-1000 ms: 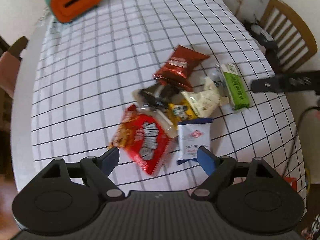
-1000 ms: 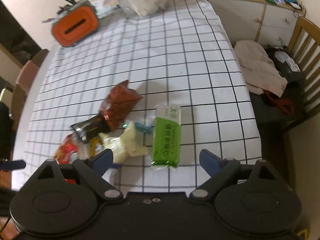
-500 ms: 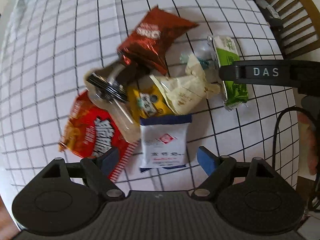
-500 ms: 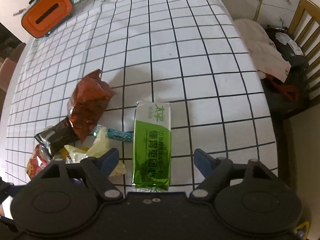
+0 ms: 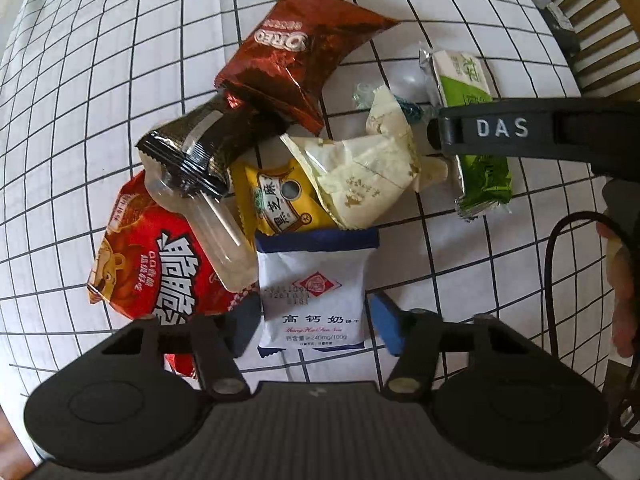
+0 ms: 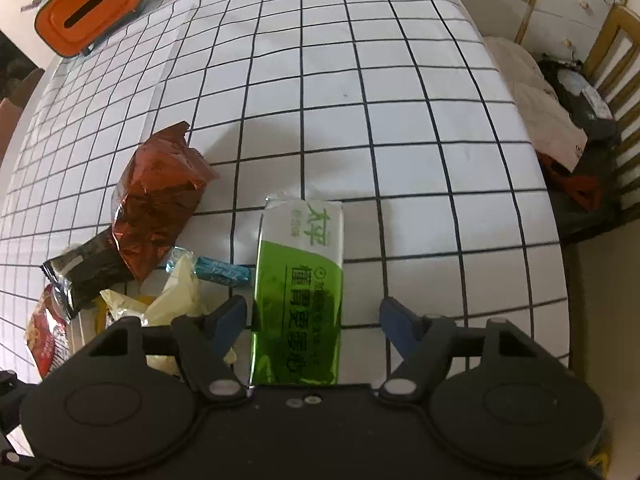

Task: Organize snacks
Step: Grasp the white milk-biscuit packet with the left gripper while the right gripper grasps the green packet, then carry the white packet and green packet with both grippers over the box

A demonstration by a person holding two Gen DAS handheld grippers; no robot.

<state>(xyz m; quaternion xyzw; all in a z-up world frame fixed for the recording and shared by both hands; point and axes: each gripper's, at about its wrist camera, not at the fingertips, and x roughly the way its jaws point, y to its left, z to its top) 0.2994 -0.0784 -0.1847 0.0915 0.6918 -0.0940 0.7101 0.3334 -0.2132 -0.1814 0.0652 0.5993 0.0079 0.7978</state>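
A heap of snack packets lies on the checked tablecloth [image 5: 100, 92]. My left gripper [image 5: 314, 322] is open and straddles a white and blue biscuit packet [image 5: 316, 292]. Around it lie a red packet [image 5: 152, 268], a yellow packet [image 5: 280, 204], a cream packet [image 5: 360, 176], a black packet with a clear tube [image 5: 192, 156] and a brown Oreo bag [image 5: 296, 56]. My right gripper [image 6: 312, 318] is open and straddles a green and white packet [image 6: 300, 280]; it also shows in the left wrist view [image 5: 476, 128], with the right gripper's finger [image 5: 520, 132] across it.
An orange box [image 6: 88, 4] stands at the far left of the table. A wooden chair [image 6: 616, 64] with clothes and bags is off the table's right edge. A small blue wrapper [image 6: 220, 270] lies between the green packet and the Oreo bag [image 6: 156, 196].
Both grippers have come down and forward toward the table. The left now straddles the white and blue packet; the right now straddles the green packet.
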